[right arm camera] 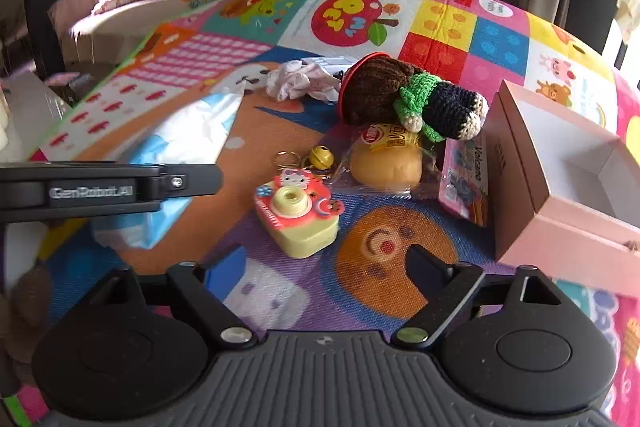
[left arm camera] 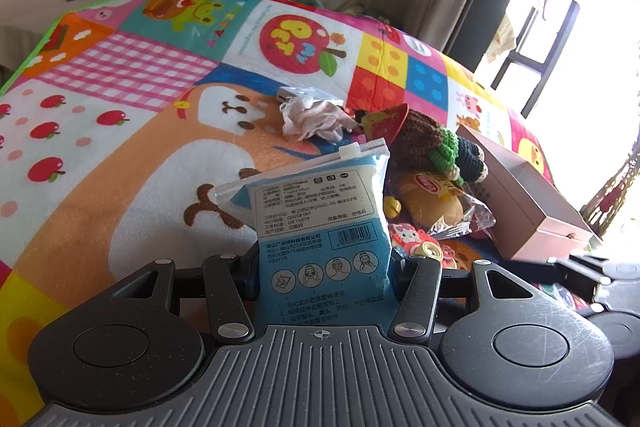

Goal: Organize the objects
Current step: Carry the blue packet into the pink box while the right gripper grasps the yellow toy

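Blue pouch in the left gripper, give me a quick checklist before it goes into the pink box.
1. Left gripper shut on the blue pouch: ok.
2. Pouch zipper closed: cannot tell.
3. Pink box open, bare inside: ok.
4. Right gripper open, holding nothing: ok.
5. Path to box clear: not ok; crochet doll, packaged bun and toy camera lie between.
6. Pouch fits the box: cannot tell.

Both wrist views look low and forward across the play mat (right arm camera: 440, 23), sharing the pink box (left arm camera: 532, 199).
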A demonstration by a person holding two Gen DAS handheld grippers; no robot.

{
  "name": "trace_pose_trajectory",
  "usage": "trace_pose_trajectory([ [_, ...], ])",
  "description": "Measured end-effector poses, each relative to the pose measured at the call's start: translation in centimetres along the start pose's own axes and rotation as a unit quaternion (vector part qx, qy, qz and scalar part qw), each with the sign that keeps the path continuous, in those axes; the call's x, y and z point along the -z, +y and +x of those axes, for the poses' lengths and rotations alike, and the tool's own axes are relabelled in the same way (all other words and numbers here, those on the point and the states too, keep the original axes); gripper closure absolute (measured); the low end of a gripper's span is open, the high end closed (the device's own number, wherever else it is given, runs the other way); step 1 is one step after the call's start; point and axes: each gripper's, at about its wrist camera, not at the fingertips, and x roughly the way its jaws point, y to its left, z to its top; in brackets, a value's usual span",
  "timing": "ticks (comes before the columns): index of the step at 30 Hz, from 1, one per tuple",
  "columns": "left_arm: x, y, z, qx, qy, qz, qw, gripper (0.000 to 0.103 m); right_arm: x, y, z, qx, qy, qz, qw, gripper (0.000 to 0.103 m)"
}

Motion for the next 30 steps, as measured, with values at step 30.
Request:
trace_pose_trajectory([
  [30, 0.1, 0.8, -0.2, 0.0, -0.005, -0.027, 0.9996, 0.045, 0.6, -0.4, 0.8, -0.05, -0.03, 0.054, 0.997, 0.046],
])
